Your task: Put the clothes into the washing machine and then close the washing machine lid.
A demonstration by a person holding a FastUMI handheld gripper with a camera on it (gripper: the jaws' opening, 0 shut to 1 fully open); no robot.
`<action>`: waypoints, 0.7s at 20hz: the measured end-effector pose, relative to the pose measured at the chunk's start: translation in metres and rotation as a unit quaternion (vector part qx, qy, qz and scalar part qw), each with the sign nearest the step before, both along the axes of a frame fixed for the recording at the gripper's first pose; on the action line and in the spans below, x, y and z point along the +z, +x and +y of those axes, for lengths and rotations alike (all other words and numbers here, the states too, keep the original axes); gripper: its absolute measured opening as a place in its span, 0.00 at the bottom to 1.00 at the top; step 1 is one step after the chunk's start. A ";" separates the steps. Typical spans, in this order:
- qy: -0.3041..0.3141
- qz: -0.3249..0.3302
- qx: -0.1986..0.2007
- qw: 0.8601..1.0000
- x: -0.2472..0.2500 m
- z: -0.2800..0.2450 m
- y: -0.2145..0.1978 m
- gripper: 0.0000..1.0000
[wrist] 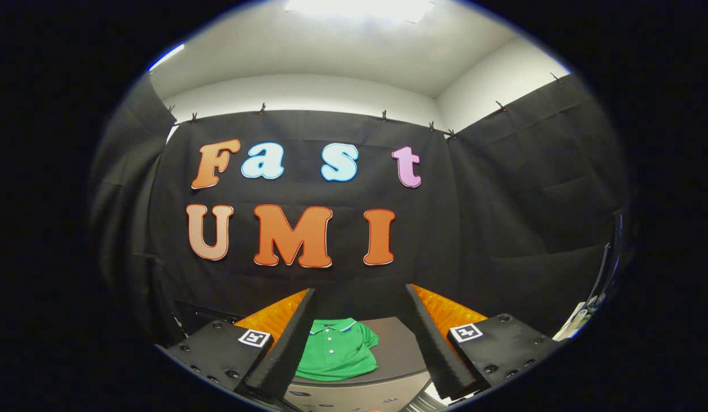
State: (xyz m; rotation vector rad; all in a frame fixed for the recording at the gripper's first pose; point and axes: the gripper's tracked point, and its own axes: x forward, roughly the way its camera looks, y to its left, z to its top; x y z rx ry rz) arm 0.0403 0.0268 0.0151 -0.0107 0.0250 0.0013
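Nearest to us, item one: the gripper (360, 294), two black foam-faced fingers (285, 349) with orange backs, set wide apart and holding nothing; each carries a small square black-and-white marker on its black mount. Item two: a green polo shirt (337, 350) with a white-trimmed collar and a short buttoned placket, lying folded and flat, seen between the fingers and lower than their tips; we see no contact between shirt and either finger. Item three: the washing machine lid (397, 349), a dark grey flat surface with a curved front edge, on which the shirt rests; the lid lies down, closed over the machine. Item four: the washing machine (354, 395), its pale front panel showing just below the lid's edge. Item five: black cloth wall (502, 229) beyond the fingers, pinned up by clips under a white ceiling
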 end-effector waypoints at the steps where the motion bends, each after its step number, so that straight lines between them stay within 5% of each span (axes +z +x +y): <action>1: -0.001 0.016 0.008 1.000 -0.002 0.006 0.010 0.98; 9: -0.007 0.146 0.068 0.987 -0.033 0.052 0.130 0.97; 14: -0.022 0.301 0.085 0.949 -0.115 0.074 0.181 0.97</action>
